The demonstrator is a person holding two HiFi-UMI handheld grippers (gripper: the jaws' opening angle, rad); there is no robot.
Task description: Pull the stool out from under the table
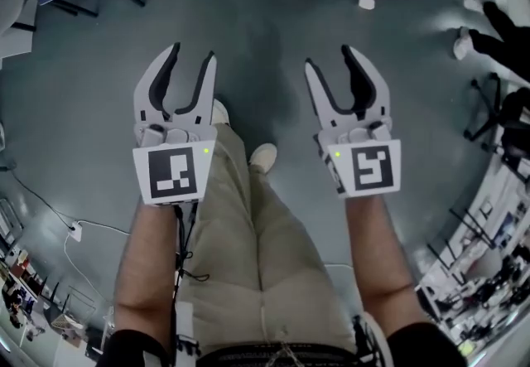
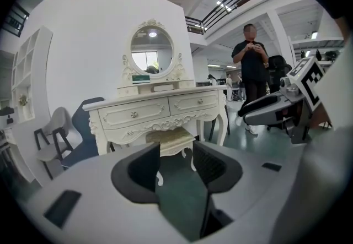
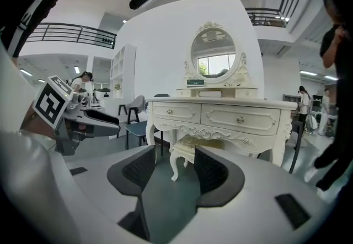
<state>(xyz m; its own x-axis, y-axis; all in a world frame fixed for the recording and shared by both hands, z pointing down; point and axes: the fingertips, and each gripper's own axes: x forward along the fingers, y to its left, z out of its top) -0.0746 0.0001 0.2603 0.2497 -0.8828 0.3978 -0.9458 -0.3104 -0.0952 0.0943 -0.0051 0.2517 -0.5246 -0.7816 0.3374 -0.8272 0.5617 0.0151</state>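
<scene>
- left claw (image 1: 191,56): jaws partway apart and empty, with only bare floor (image 1: 265,34) in the gap. It's held out in front of me, level with the other claw.
- cable (image 1: 76,230) lies on the floor to my left, well apart from my feet. I'd call it a trip risk only if I sidestep that way while backing up.
- stool (image 2: 172,137): tucked under the table (image 2: 160,109), roughly centred between the front legs, with the cushioned seat just below the carved apron. Both claws are well apart from it, no contact.
- My read is that this is the approach and no grasp has started yet.
- Risk: the seat frame looks wider than either gap as it's set now. If I go in like this, the pads could land on the cushion edge and slip off. I'd open wider, or take the rim or a leg.
- Risk: the stool legs are curved and tapered. A pinch low on one leg could slide and twist the stool into a table leg.
- Risk: a one-sided pull would skew it. Lifting while pulling could knock the seat against the apron.
- right claw (image 1: 330,59): same state, partway apart with nothing held and floor between the jaws.
- bystander (image 2: 251,53) is standing off the table's right end. Dragging the stool out towards that side could crowd them, so I'd pull straight back.
</scene>
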